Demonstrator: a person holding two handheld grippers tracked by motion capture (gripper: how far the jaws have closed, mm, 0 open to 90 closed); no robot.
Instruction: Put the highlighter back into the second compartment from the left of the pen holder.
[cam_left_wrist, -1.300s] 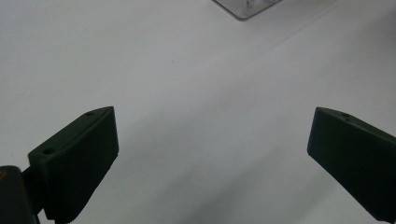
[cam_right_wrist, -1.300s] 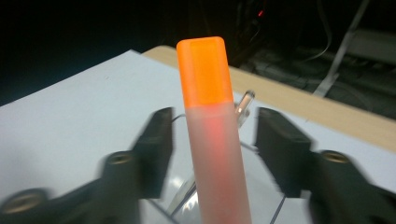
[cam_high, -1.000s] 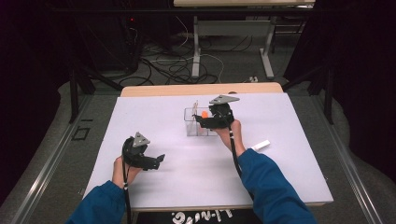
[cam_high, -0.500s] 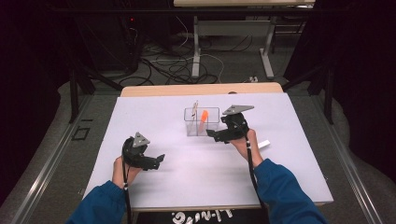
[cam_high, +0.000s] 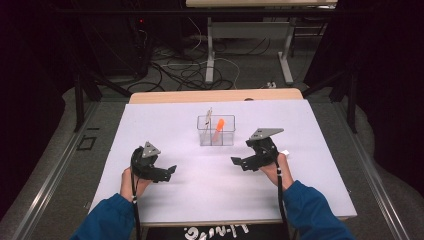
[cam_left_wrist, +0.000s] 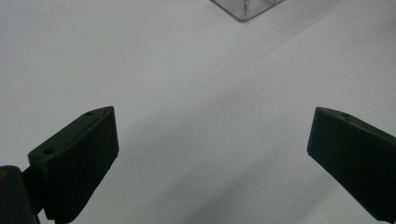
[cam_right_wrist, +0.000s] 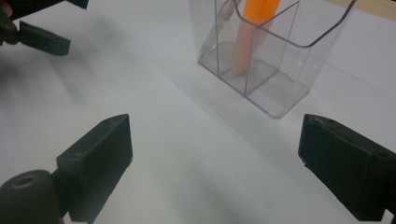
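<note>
A clear plastic holder (cam_high: 216, 132) with compartments stands at the middle of the white table. An orange marker (cam_high: 218, 129) leans in it, beside a thin pale stick (cam_high: 208, 116). In the right gripper view the holder (cam_right_wrist: 273, 70) and the marker (cam_right_wrist: 252, 32) stand just ahead of my right gripper (cam_right_wrist: 215, 158). Its jaws have just been opening and nothing is between them. In the high view the right gripper (cam_high: 240, 163) sits right of and nearer than the holder. My left gripper (cam_high: 169, 173) rests open at the near left; its jaws (cam_left_wrist: 212, 154) are wide apart over bare table.
The white table top (cam_high: 200, 195) ends at a wooden strip (cam_high: 215, 96) at the back. A small white object (cam_high: 285, 152) lies by the right hand. The left gripper (cam_right_wrist: 42, 37) shows at the upper left of the right gripper view. Cables lie on the floor beyond the table.
The right hand has drawn back from the holder, toward the person and to the right, with its jaws wider apart. The orange marker stays in the holder. The left hand has kept still.
</note>
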